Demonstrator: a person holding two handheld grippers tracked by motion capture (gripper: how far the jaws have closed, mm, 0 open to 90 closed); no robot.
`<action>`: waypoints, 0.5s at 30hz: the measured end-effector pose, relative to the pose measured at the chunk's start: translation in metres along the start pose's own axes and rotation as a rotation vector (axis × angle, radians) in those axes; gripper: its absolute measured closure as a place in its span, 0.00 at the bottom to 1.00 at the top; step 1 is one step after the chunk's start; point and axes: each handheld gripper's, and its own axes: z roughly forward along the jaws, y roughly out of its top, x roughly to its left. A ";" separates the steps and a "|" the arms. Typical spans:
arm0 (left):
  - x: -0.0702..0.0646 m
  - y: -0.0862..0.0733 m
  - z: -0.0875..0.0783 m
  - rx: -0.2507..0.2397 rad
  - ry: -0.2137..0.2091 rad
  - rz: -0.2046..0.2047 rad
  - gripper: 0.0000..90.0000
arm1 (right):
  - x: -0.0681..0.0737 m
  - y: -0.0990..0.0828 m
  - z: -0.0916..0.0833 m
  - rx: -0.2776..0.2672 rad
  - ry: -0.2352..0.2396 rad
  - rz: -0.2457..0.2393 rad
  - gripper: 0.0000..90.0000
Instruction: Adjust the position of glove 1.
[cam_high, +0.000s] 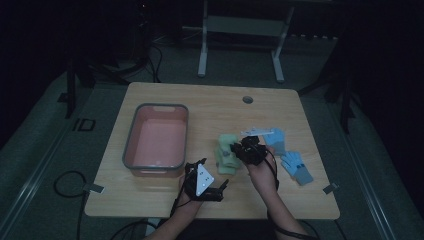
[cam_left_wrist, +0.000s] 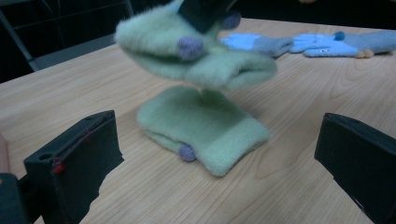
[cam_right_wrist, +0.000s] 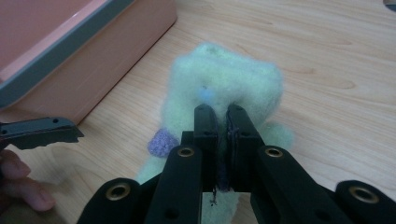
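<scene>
**Green mitten lifted, bin next**

My right gripper (cam_right_wrist: 223, 122) has its fingers pinched tight on one green mitten (cam_left_wrist: 187, 51), lifted clear above its mate (cam_left_wrist: 205, 128) on the worktop. My left gripper (cam_left_wrist: 210, 163) waits wide open, empty. Next I'd judge: carry it over the pink bin (cam_high: 156, 137).

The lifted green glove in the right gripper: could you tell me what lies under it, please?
Under the lifted green glove, held by the right gripper, a second green glove lies flat on the wooden table. What that lying glove covers cannot be seen.
</scene>
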 end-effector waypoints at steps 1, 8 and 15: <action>0.000 0.000 0.000 0.001 -0.002 0.001 0.00 | 0.001 -0.001 0.002 0.003 -0.001 0.004 0.94; 0.000 0.000 0.000 0.004 -0.003 0.004 0.00 | 0.002 -0.016 0.017 0.052 0.008 0.029 0.94; -0.001 0.000 0.001 0.009 -0.002 0.007 0.00 | 0.002 -0.027 0.033 0.078 -0.002 0.058 0.93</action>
